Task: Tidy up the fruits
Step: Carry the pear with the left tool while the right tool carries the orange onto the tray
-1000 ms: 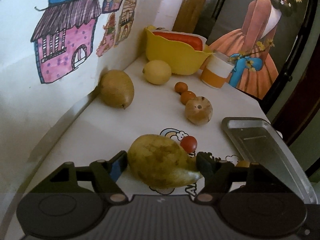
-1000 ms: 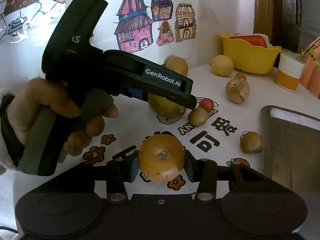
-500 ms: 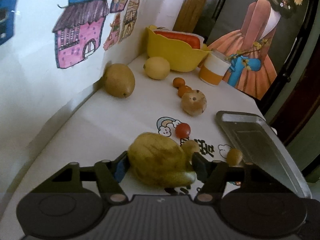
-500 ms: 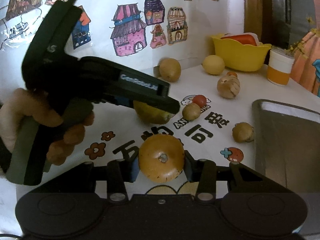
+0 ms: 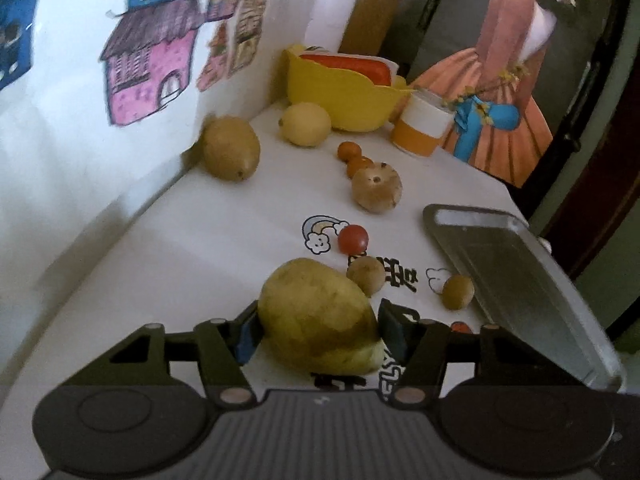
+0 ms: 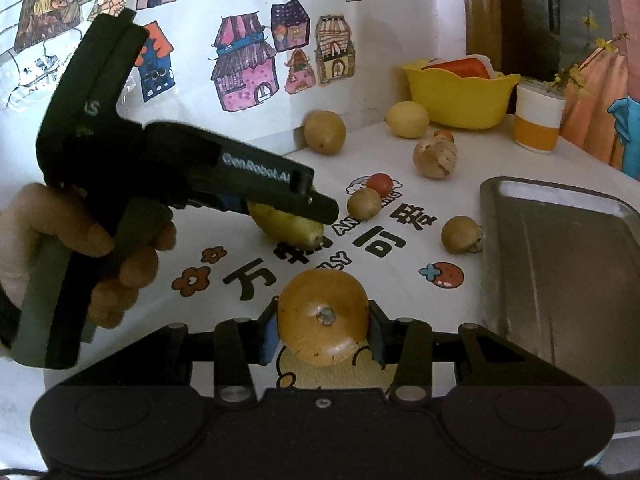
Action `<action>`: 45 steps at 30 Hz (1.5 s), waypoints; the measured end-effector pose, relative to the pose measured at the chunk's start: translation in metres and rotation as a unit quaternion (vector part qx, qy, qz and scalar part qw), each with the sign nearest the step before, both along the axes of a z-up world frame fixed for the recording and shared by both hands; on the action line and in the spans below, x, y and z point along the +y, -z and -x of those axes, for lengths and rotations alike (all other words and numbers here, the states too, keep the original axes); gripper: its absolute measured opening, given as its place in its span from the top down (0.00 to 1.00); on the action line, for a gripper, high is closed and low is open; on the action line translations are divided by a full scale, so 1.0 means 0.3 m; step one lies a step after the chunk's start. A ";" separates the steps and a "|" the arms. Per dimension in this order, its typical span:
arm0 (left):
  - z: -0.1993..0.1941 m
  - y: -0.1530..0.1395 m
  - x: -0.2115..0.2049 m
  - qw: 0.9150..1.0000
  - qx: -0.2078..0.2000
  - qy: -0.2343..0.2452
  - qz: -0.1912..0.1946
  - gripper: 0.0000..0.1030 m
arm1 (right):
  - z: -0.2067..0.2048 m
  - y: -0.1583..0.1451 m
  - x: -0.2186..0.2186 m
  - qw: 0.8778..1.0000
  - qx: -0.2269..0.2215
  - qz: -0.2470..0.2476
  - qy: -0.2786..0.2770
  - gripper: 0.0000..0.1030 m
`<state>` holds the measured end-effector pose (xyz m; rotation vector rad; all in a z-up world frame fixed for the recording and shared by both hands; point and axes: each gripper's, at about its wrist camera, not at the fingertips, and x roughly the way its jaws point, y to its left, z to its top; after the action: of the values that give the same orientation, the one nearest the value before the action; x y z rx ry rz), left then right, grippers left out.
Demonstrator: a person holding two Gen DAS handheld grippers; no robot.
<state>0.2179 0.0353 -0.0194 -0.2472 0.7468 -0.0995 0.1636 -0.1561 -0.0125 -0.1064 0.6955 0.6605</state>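
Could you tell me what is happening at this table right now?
A person holds a gripper in each hand. The left gripper is shut on a yellow-green pear, and the right gripper is shut on an orange round fruit. The metal tray is empty; other fruits lie scattered on the table.

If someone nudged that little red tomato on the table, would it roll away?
Probably: the red tomato looks round and smooth and lies loose on the flat white table. It would likely soon bump the small brown fruit close beside it.
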 end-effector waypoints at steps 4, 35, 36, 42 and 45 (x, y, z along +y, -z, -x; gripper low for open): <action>-0.004 -0.001 -0.013 1.000 0.000 -0.004 -0.003 0.38 | 0.005 -0.003 -0.005 1.000 -0.008 0.000 0.005 0.56; 0.039 -0.067 -0.180 0.998 -0.002 0.034 0.057 0.41 | 0.048 -0.098 -0.239 0.995 -0.040 -0.028 0.089 0.56; 0.028 -0.077 -0.189 0.998 -0.005 0.036 0.059 0.41 | 0.037 -0.108 -0.253 0.994 -0.042 -0.029 0.092 0.56; -0.064 -0.119 -0.267 0.996 -0.022 0.044 0.075 0.41 | -0.113 -0.161 -0.357 0.992 -0.053 -0.013 0.111 0.56; -0.132 -0.126 -0.314 0.995 -0.028 0.048 0.082 0.41 | -0.207 -0.155 -0.405 0.991 -0.055 -0.002 0.126 0.56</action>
<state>0.2575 -0.0590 0.0185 -0.3631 0.6950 -0.2583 0.2258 -0.2777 0.0340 -0.0497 0.5896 0.4113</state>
